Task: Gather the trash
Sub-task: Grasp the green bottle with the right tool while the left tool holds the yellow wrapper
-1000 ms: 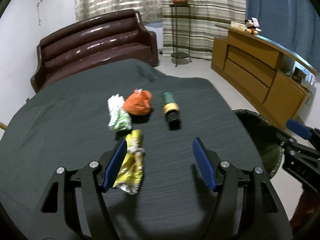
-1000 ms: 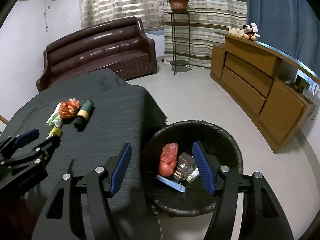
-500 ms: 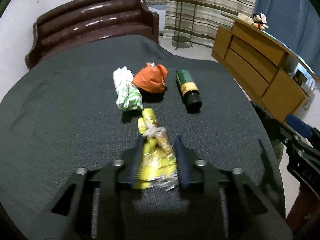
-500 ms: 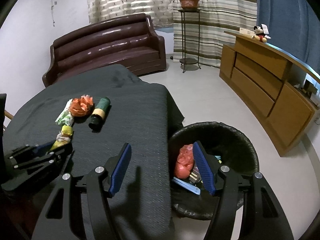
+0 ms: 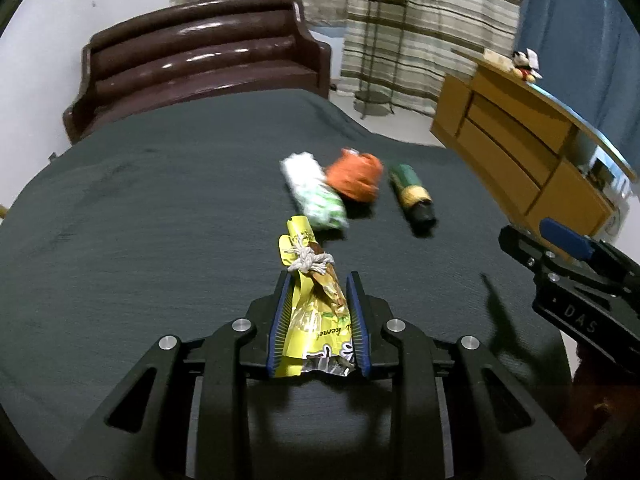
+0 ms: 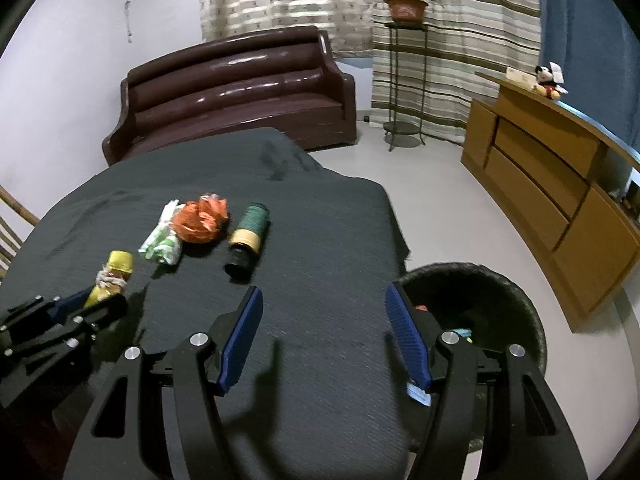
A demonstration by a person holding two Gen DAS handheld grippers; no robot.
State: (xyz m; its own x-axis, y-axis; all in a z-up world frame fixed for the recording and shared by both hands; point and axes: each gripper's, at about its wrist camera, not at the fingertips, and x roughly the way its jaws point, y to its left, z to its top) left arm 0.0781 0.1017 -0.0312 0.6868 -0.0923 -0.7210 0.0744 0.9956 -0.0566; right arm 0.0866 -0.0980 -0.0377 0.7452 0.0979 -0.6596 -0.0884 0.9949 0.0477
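My left gripper (image 5: 319,280) is shut on a yellow snack wrapper (image 5: 312,300) tied with white string, held just above the dark tablecloth (image 5: 140,220). Beyond it lie a green-white wrapper (image 5: 316,196), a crumpled orange bag (image 5: 354,176) and a green-and-yellow bottle (image 5: 412,196). My right gripper (image 6: 324,300) is open and empty over the table's right part, beside a black trash bin (image 6: 500,304). The right wrist view also shows the yellow wrapper (image 6: 112,276), green-white wrapper (image 6: 162,240), orange bag (image 6: 202,220), bottle (image 6: 248,236) and the left gripper (image 6: 86,306).
A brown sofa (image 6: 236,92) stands behind the table. A wooden sideboard (image 6: 560,184) runs along the right wall with a plush toy (image 6: 548,80) on it. A plant stand (image 6: 404,76) is by the curtains. The bin holds several pieces of trash.
My left gripper moved onto the yellow wrapper, closed on it and lifted it slightly. My right gripper swung from over the bin towards the table.
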